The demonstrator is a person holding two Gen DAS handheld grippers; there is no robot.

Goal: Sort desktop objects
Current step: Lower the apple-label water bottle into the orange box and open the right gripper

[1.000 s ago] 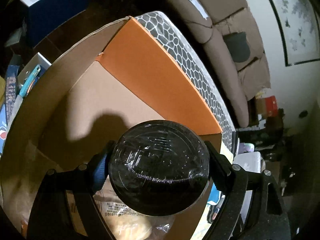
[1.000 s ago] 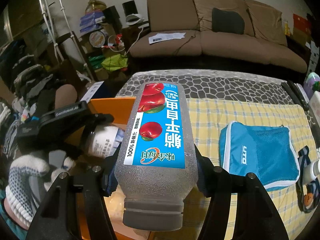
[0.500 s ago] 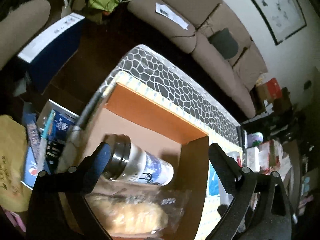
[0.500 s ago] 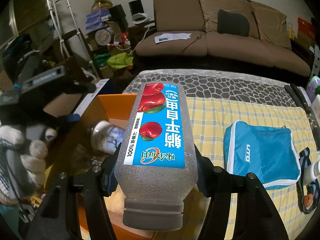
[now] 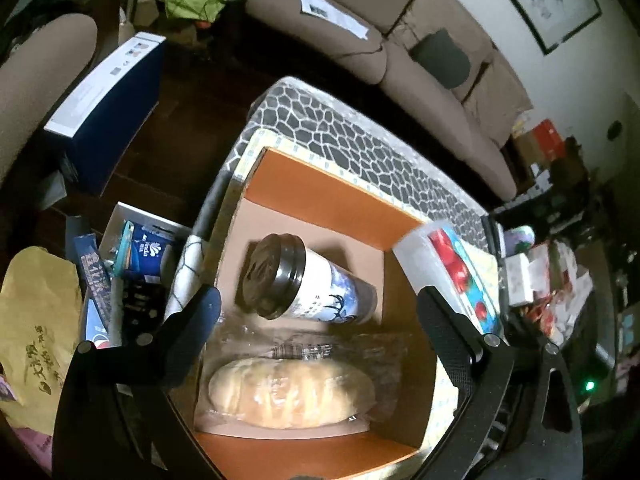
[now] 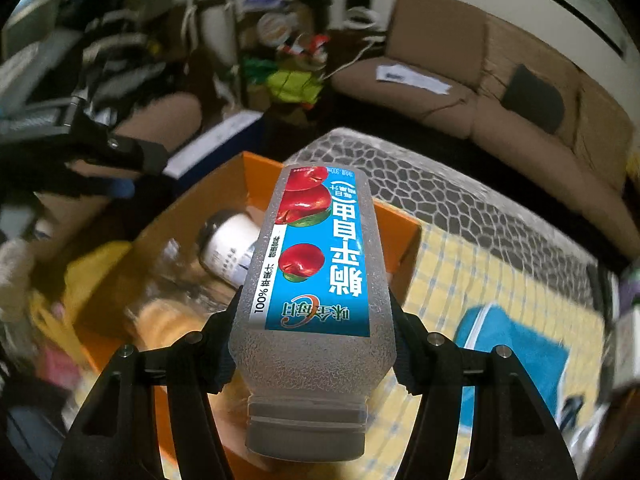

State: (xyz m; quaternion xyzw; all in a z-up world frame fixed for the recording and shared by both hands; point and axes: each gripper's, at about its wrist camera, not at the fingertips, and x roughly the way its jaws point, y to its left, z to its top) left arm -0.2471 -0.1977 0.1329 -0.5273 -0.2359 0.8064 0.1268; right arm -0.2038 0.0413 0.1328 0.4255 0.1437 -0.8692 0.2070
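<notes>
My left gripper [image 5: 318, 308] hangs open and empty above the orange cardboard box [image 5: 320, 196]. Inside the box a white cup with a dark lid [image 5: 304, 284] lies on its side, and a wrapped bread loaf [image 5: 292, 394] lies in front of it. My right gripper [image 6: 314, 344] is shut on a frosted apple juice bottle with a blue label [image 6: 316, 264], held cap towards the camera over the box's right edge [image 6: 394, 224]. The same bottle [image 5: 452, 264] shows at the box's right corner in the left wrist view. The cup [image 6: 232, 248] is also seen in the right wrist view.
The box sits on a yellow checked cloth [image 6: 460, 276] over a table with a stone-pattern edge [image 5: 360, 148]. A blue pouch [image 6: 516, 344] lies to the right. A brown sofa [image 6: 500, 92] stands behind. Cluttered boxes [image 5: 132, 264] and a yellow bag [image 5: 36, 320] lie to the box's left.
My left gripper let go of the dark-lidded cup, which now lies in the box, and rose above it with jaws wide. My right gripper carried the bottle left towards the box and rolled.
</notes>
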